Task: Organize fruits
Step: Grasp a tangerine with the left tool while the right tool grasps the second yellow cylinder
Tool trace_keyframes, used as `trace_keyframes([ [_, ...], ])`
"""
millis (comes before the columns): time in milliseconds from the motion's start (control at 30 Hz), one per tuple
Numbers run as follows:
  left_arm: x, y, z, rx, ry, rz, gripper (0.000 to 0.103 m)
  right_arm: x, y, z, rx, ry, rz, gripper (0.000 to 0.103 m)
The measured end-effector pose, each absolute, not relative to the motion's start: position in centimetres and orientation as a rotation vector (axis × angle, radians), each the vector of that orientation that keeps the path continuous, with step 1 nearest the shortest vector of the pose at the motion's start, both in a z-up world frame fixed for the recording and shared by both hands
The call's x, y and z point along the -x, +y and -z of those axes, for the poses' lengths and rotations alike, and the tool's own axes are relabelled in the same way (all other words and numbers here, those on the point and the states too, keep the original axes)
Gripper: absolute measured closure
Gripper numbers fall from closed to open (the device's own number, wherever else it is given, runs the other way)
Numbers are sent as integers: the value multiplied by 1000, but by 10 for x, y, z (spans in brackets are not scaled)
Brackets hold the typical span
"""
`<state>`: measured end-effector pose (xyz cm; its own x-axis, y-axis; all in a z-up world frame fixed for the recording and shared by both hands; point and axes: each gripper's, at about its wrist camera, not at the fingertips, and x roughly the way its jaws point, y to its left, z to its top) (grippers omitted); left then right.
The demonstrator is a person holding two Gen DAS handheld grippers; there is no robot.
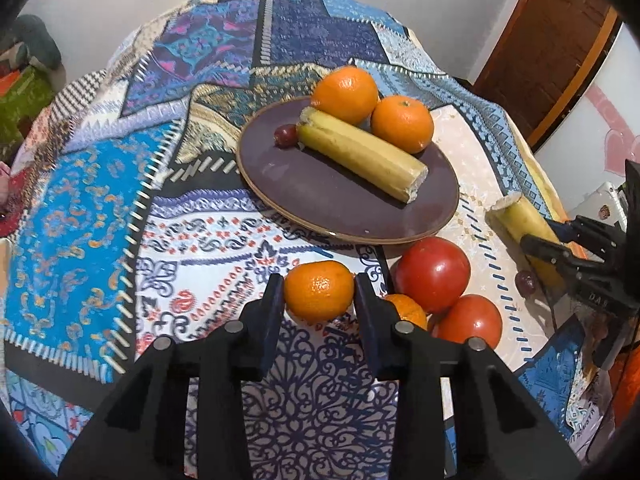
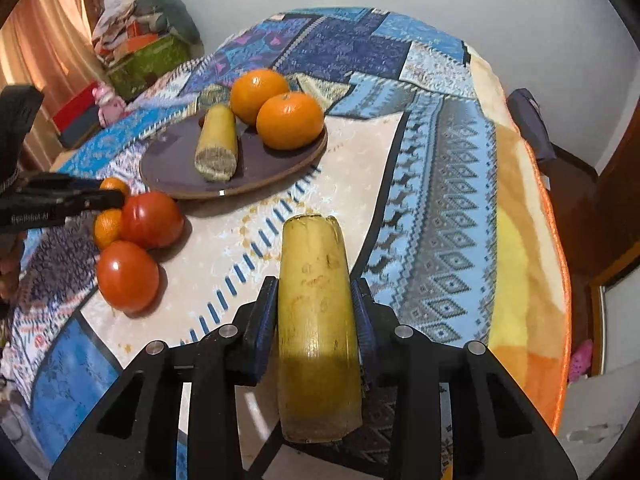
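A dark purple plate (image 1: 320, 188) (image 2: 176, 160) holds two oranges (image 1: 346, 94) (image 1: 402, 123) (image 2: 290, 120), a banana piece (image 1: 360, 154) (image 2: 217, 142) and a grape (image 1: 285, 135). My left gripper (image 1: 319, 292) (image 2: 100, 200) is shut on a small orange (image 1: 319, 290) just in front of the plate. My right gripper (image 2: 316, 312) (image 1: 548, 240) is shut on a second banana piece (image 2: 316, 320) (image 1: 520, 216), held to the right of the plate. Two tomatoes (image 1: 434, 274) (image 1: 470, 320) (image 2: 150, 220) (image 2: 127, 276) and another small orange (image 1: 408, 310) (image 2: 107, 227) lie on the cloth.
A patterned cloth (image 1: 100, 208) (image 2: 440, 200) covers the table. A second grape (image 1: 526, 283) lies by the right gripper. A green box (image 2: 148, 62) and clutter stand beyond the table's left side. A wooden door (image 1: 548, 40) is at the far right.
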<state>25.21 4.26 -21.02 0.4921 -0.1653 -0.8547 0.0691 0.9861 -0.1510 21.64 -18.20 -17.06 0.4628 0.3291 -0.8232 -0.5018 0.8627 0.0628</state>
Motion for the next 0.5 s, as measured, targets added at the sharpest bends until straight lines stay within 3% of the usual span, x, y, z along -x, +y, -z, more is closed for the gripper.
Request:
trace_keyframes([
  [500,-270,57,169,107,924,106,68,-249,-112,134,234,819,-610,69],
])
